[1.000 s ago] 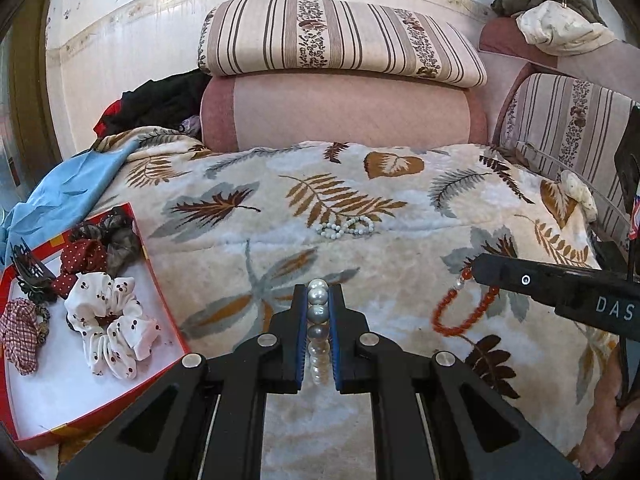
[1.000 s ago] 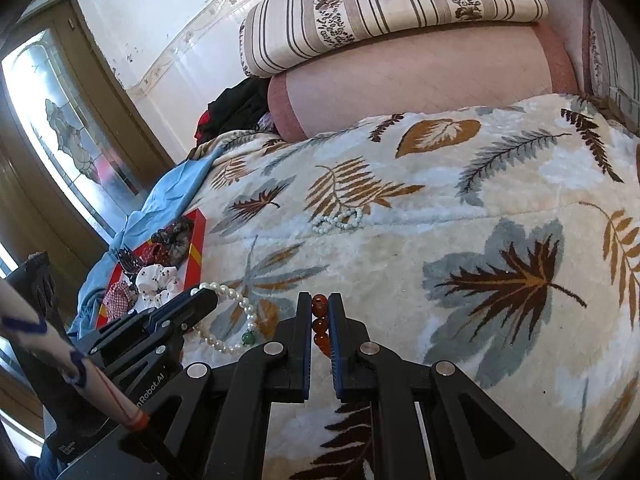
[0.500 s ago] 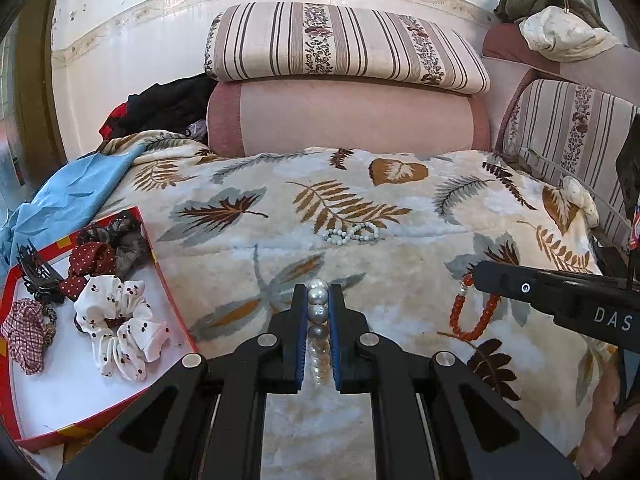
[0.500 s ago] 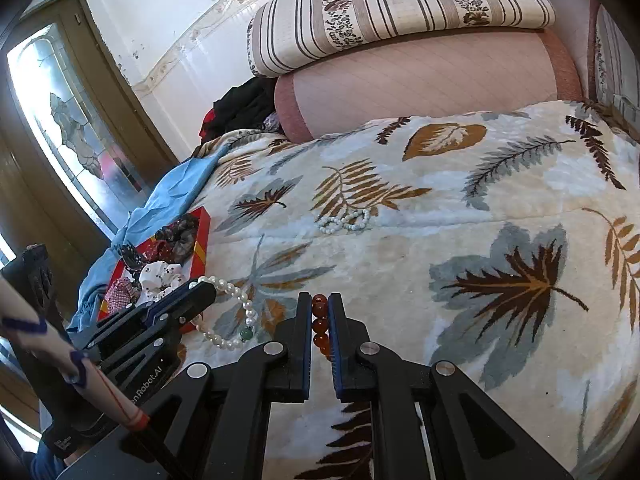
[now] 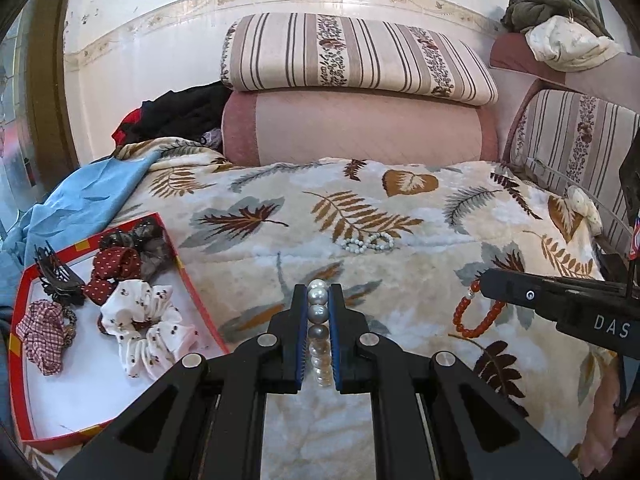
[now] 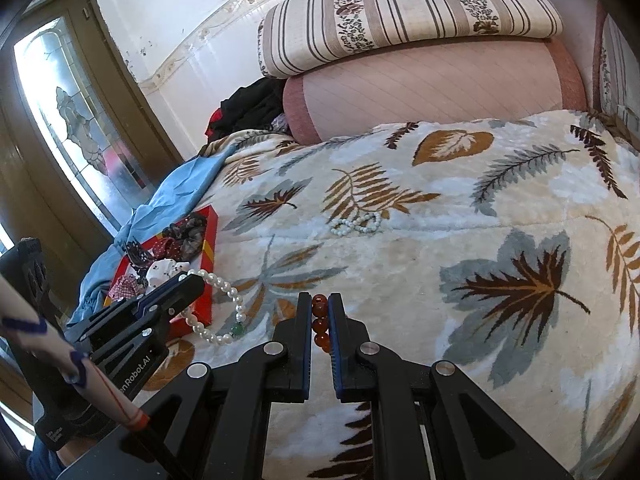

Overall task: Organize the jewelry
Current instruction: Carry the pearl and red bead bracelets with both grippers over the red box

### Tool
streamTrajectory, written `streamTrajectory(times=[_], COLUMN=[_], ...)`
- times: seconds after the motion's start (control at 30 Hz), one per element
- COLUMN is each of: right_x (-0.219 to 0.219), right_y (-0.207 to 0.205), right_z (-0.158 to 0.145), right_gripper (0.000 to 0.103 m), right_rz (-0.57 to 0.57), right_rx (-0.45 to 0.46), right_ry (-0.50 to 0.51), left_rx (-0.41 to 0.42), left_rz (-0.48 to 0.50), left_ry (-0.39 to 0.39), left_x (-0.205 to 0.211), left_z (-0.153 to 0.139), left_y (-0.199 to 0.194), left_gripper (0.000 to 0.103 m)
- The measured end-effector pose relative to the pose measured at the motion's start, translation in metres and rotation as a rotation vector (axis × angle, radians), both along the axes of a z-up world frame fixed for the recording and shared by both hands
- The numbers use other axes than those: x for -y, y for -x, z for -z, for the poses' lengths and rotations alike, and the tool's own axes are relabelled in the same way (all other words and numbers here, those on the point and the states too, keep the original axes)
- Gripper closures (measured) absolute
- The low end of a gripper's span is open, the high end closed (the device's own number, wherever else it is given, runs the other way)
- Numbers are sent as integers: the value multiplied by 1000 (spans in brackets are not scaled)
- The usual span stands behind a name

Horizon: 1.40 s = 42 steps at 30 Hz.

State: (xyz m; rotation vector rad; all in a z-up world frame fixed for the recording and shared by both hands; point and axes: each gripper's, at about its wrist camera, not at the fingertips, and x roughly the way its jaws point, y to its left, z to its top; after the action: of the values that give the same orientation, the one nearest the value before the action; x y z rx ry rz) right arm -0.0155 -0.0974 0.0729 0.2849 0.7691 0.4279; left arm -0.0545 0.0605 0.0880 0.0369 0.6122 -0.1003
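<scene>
Both claws unmoved, left claw (image 5: pixel 318 292) clamping pearl bracelet (image 5: pixel 319 332), angled downward

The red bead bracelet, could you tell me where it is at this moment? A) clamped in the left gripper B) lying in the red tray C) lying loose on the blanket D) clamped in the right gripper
D: the right gripper is shut on the red bead bracelet, whose loop hangs below it in the left wrist view.

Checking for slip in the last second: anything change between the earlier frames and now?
Nothing let go or newly taken. The left hand-held gripper stays shut on the white pearl bracelet, the right hand-held gripper on the red-orange bead bracelet. Both views drift slightly, tilting up. The pale bead bracelet on the leaf-print blanket and the scrunchies in the red-rimmed box stayed put.
</scene>
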Motion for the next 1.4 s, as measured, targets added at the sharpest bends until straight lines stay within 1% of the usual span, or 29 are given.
streamTrajectory(times=[0.2, 0.4, 0.5, 0.73, 0.9, 1.0, 1.17, 1.23, 1.4], right_x=[-17, -45, -67, -139, -190, -217, -249, -257, -262], right_y=[3, 4, 5, 3, 1, -2, -5, -6, -12], right_z=[-7, -18, -27, -41, -41, -34, -18, -11, 5], right_gripper=[94, 94, 94, 94, 94, 94, 94, 94, 94], right_rz=[-22, -56, -89, -202, -278, -316, -356, -361, -359], right_rx=[13, 20, 36, 44, 35, 2, -43, -52, -78], right_ry=[-8, -31, -37, -57, -58, -72, -71, -55, -9], left_rx=[23, 57, 66, 63, 33, 0, -36, -59, -86], left_rz=[-25, -71, -109, -249, -371, -423, -479, -487, -506], left_ry=[18, 51, 60, 104, 132, 156, 129, 133, 118], left_x=[-16, -45, -64, -133, -185, -209, -221, -224, -223], left_z=[-10, -27, -34, -41, -33, -23, -8, -1, 10], left_y=[7, 16, 20, 34, 44, 47, 47, 44, 38], left_gripper=[94, 94, 93, 94, 94, 94, 94, 94, 94])
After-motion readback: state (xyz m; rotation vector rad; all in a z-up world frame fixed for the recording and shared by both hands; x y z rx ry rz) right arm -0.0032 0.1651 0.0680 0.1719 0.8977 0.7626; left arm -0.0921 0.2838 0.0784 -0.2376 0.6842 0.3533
